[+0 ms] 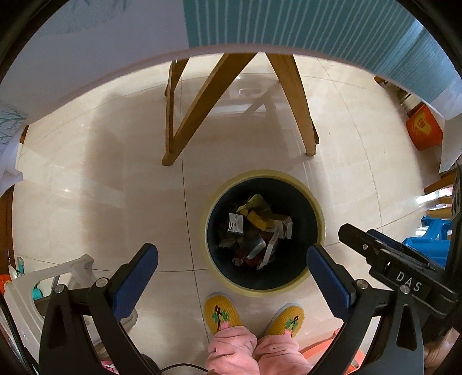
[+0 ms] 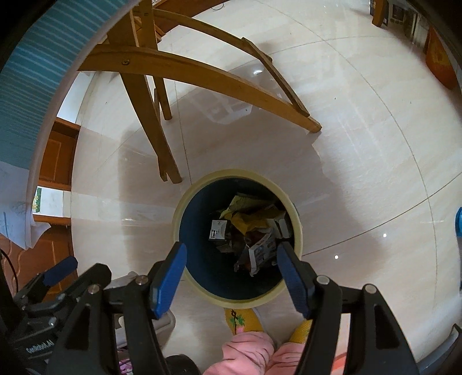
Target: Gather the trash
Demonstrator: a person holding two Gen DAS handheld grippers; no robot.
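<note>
A round bin with a pale yellow rim (image 1: 264,173) (image 2: 236,172) and dark blue inside stands on the tiled floor. Crumpled wrappers and paper scraps (image 1: 254,228) (image 2: 248,230) lie in it. My left gripper (image 1: 231,249) points straight down over the bin. Its blue pads (image 1: 135,282) stand wide apart with nothing between them. My right gripper (image 2: 232,246) hangs over the same bin, open too and empty, the trash showing far below its fingers (image 2: 170,277). One black finger of the right gripper (image 1: 363,245) reaches into the left wrist view from the right.
Wooden table legs (image 1: 187,115) (image 2: 150,115) stand just beyond the bin, under a tabletop with a teal striped cloth (image 1: 288,23). A person's yellow slippers (image 1: 221,316) and pink trouser legs (image 1: 245,352) are next to the bin. A white stool (image 1: 43,282) sits left, an orange box (image 1: 423,129) right.
</note>
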